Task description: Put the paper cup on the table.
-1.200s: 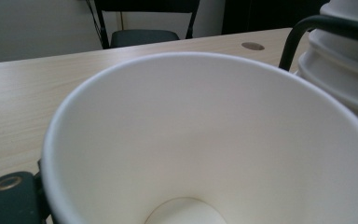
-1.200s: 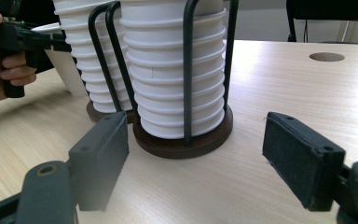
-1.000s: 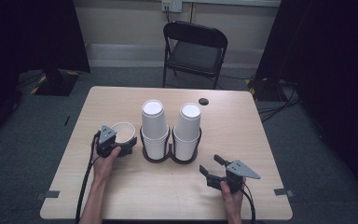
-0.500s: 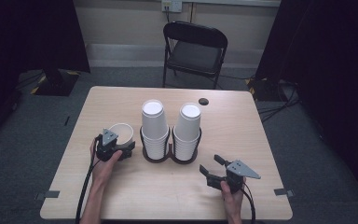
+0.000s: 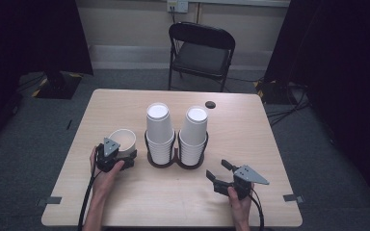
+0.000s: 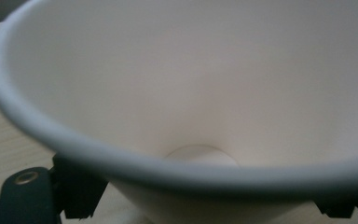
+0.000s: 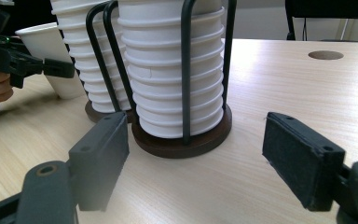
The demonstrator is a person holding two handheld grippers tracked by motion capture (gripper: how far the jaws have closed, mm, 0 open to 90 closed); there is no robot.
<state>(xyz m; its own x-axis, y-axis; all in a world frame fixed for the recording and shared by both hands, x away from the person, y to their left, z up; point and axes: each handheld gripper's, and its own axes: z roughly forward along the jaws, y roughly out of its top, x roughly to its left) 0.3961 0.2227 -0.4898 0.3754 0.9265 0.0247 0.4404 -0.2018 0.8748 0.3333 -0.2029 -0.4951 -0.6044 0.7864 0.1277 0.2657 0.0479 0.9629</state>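
A single white paper cup (image 5: 124, 138) stands upright on the wooden table (image 5: 250, 139), left of two tall stacks of white cups (image 5: 159, 130) in a black wire holder (image 5: 176, 162). My left gripper (image 5: 124, 154) has just been closing its jaws on this cup's lower wall, and they now press on both sides. In the left gripper view the cup's rim (image 6: 121, 163) is very close. My right gripper (image 5: 217, 170) rests open on the table in front of the right stack (image 7: 177, 84), with nothing between its fingers (image 7: 100, 158).
A black folding chair (image 5: 200, 48) stands behind the table's far edge. A dark round grommet (image 5: 210, 104) sits in the tabletop at the back right. Cables trail from both grippers toward the near edge.
The left gripper has closed in around the single cup's base and shifted slightly. The right hand and its gripper have stayed put.
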